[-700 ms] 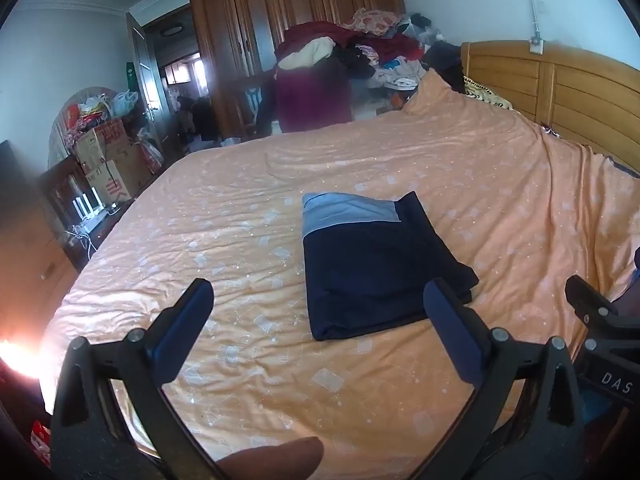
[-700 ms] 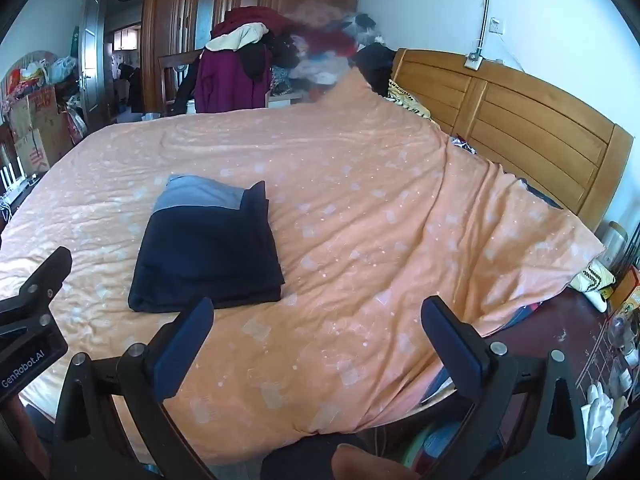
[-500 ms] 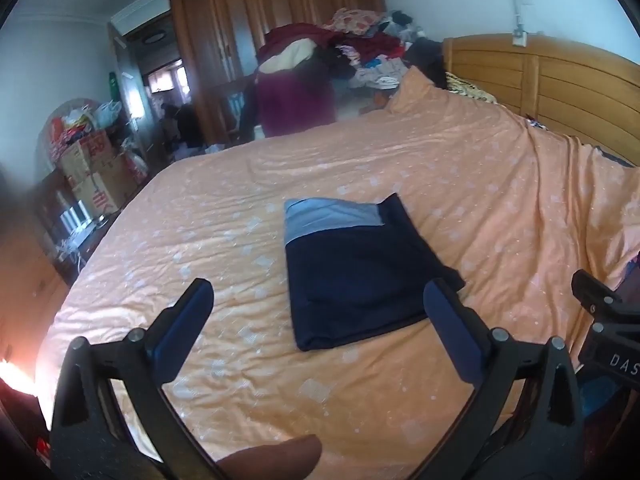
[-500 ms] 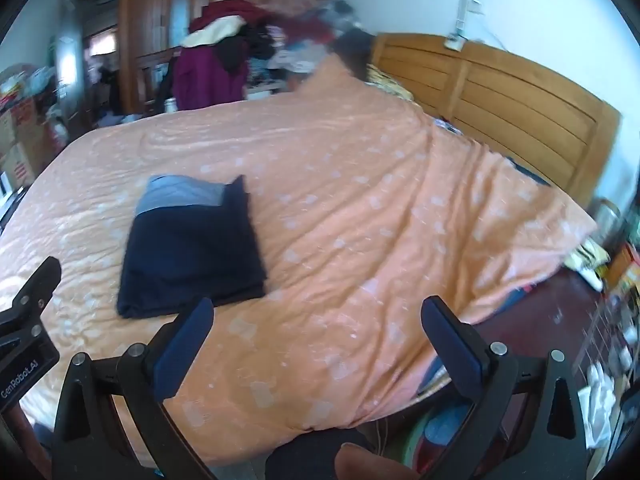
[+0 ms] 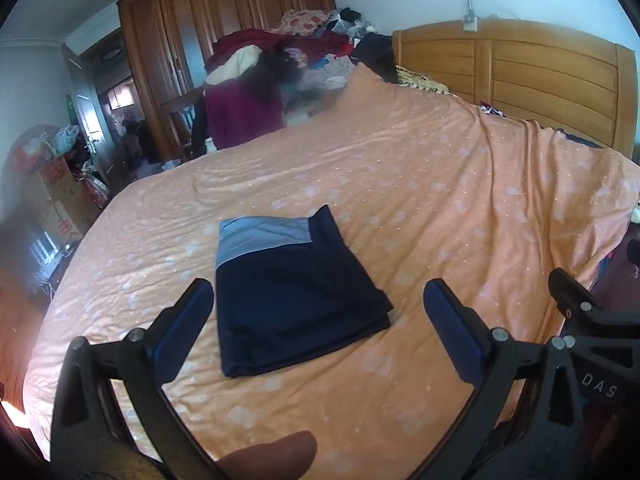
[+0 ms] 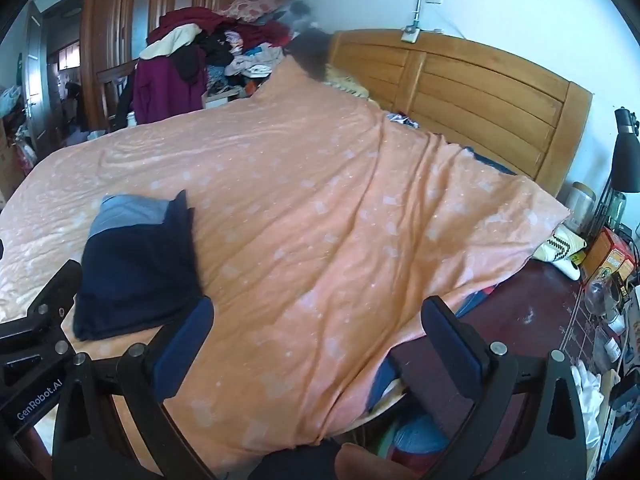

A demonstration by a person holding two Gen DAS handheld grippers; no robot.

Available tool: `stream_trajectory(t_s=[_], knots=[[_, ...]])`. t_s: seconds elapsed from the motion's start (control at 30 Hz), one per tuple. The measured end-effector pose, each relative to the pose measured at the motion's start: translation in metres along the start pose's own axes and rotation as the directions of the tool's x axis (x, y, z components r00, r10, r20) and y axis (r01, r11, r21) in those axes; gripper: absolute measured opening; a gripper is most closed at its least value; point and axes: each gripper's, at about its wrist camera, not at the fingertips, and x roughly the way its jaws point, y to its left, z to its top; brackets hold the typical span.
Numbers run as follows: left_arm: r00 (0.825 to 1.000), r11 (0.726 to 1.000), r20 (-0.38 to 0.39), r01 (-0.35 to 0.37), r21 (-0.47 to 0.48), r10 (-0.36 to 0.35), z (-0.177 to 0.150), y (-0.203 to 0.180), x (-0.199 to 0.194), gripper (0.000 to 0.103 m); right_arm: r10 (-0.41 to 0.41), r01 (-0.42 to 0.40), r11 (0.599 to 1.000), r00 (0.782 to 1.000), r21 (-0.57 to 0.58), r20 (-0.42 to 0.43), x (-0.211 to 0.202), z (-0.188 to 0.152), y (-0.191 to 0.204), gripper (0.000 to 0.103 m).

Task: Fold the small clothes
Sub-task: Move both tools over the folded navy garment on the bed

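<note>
Garment: a folded navy piece with a light blue band [image 5: 292, 296] is lying flat on the orange bedspread [image 5: 420, 208], near the bed's front edge.
Left gripper [image 5: 318, 310]: its jaws are standing wide apart with nothing between the pads; it is hovering above the bedspread, just short of the garment.
Right gripper [image 6: 318, 326]: its jaws are also gaping wide and holding nothing; it is hanging over the bed's edge, to the right of the garment.
Headboard [image 6: 472, 92]: wooden, standing behind the bedspread.
Clothes pile [image 5: 296, 60]: heaped beyond the bed's far side, in front of the wardrobe [image 5: 224, 12].
</note>
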Motion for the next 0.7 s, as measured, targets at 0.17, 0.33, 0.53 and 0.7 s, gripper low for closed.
stream_trajectory(t_s=[0.17,0.33,0.53,0.7], knots=[[1.000,1.000,-0.004,-0.008,0.014,0.008,0.008,-0.017,0.009,0.103,-0.008,0.008,1.000,1.000,0.025,-0.012,0.017,0.005,-0.015,0.103],[1.000,1.000,-0.017,-0.011,0.018,0.012,0.011,-0.027,0.016,0.103,-0.011,0.011,0.999,1.000,0.033,-0.015,0.027,0.007,-0.022,0.103],[1.000,0.999,-0.021,-0.005,0.033,0.006,0.015,-0.037,0.019,0.103,-0.018,0.018,0.999,1.000,0.039,-0.019,0.032,0.008,-0.031,0.103],[1.000,0.999,-0.022,0.001,0.041,0.000,0.019,-0.047,0.021,0.103,-0.027,0.028,0.998,0.999,0.055,-0.022,0.035,0.008,-0.038,0.103]])
